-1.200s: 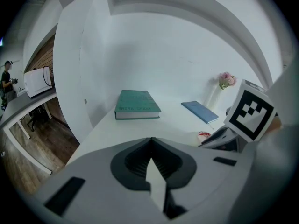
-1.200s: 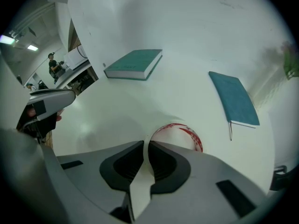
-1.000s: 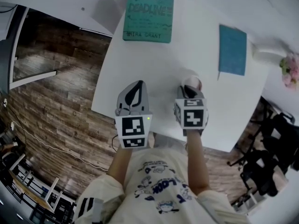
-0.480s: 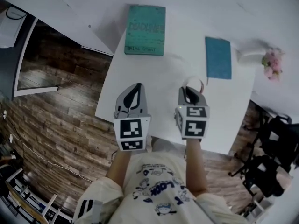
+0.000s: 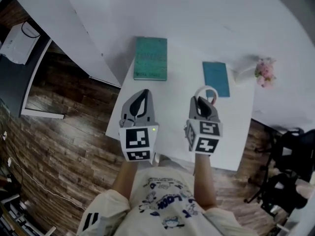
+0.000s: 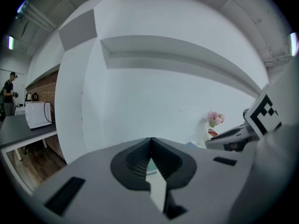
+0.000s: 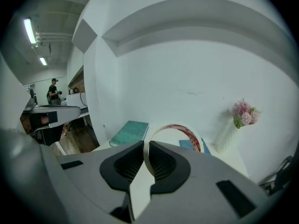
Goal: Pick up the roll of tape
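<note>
A white roll of tape (image 7: 180,134) with red print stands upright between my right gripper's (image 7: 146,158) jaws, which are shut on its rim. In the head view the tape (image 5: 206,90) sticks out past the right gripper (image 5: 202,102), lifted well above the white table (image 5: 177,117). My left gripper (image 5: 140,98) hovers beside it at the same height. In the left gripper view the left gripper (image 6: 150,157) has its jaws closed together with nothing between them.
On the table lie a green book (image 5: 151,58) at the far left and a blue notebook (image 5: 216,78) at the far right. A white vase with pink flowers (image 5: 262,69) stands at the far right corner. Wood floor (image 5: 69,132) lies left of the table.
Both grippers have risen high above the table, the right one carrying the tape off its surface. The table and books now look smaller and farther below.
</note>
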### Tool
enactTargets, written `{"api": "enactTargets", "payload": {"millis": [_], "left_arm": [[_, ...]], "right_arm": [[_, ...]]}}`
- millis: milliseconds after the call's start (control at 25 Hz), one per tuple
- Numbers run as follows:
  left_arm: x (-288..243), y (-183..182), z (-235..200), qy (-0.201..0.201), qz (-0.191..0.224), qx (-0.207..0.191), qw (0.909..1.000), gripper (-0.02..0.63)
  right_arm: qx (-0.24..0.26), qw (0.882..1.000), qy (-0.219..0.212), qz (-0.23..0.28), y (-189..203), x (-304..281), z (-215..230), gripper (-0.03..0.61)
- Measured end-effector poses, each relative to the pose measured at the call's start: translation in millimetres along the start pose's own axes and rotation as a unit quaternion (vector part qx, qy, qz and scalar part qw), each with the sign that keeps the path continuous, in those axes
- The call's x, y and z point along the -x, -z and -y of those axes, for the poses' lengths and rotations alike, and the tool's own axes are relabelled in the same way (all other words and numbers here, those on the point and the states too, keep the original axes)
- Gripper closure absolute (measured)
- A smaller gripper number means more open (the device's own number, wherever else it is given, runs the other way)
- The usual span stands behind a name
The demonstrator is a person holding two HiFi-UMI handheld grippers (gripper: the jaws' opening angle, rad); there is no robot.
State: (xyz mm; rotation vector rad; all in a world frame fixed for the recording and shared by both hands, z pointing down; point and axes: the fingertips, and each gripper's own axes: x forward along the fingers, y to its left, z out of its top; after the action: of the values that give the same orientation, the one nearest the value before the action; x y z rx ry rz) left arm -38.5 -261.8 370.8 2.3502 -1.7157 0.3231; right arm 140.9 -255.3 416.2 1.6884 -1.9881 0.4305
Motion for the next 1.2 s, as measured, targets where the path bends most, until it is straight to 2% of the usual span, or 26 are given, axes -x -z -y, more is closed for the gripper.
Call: {"api": "enactTargets", "payload": {"millis": [240, 320, 440, 560, 840, 1000, 1200], "left_arm": [[4.0, -38.6, -7.6, -0.005, 0.048, -0.012, 0.9988, 0.611], [11.2, -49.0, -8.2, -0.007, 0.061, -0.015, 0.998, 0.611], [20.8, -61.5, -8.3, -0.011, 0.082, -0.017, 0.9964, 0.611], [28.0, -69.7, -6.0, -0.014, 0.098, -0.024, 0.9948, 0.611], [43.6, -77.3, 0.6, -0.022, 0.122, -0.034, 0.9917, 0.611], [48.7, -76.2, 2.3, -0.025, 0.123, -0.036, 0.9914, 0.611], [54.1, -74.5, 3.4, -0.028, 0.126, -0.037, 0.991, 0.611]], "right_arm": [[-0.018, 0.994, 0.006, 0.11, -56.8, 21.9, -3.6, 0.545], [-0.017, 0.991, 0.011, 0.134, -64.6, 33.5, -2.9, 0.545], [-0.012, 0.989, 0.014, 0.144, -63.8, 46.4, -2.5, 0.545], [-0.008, 0.981, 0.017, 0.191, -77.7, 61.1, -4.7, 0.545], [0.004, 0.972, 0.026, 0.234, -84.9, 85.5, -4.2, 0.545], [0.006, 0.973, 0.024, 0.23, -84.6, 92.7, -8.4, 0.545], [-0.001, 0.969, 0.019, 0.247, -81.7, 94.9, -10.4, 0.545]]}}
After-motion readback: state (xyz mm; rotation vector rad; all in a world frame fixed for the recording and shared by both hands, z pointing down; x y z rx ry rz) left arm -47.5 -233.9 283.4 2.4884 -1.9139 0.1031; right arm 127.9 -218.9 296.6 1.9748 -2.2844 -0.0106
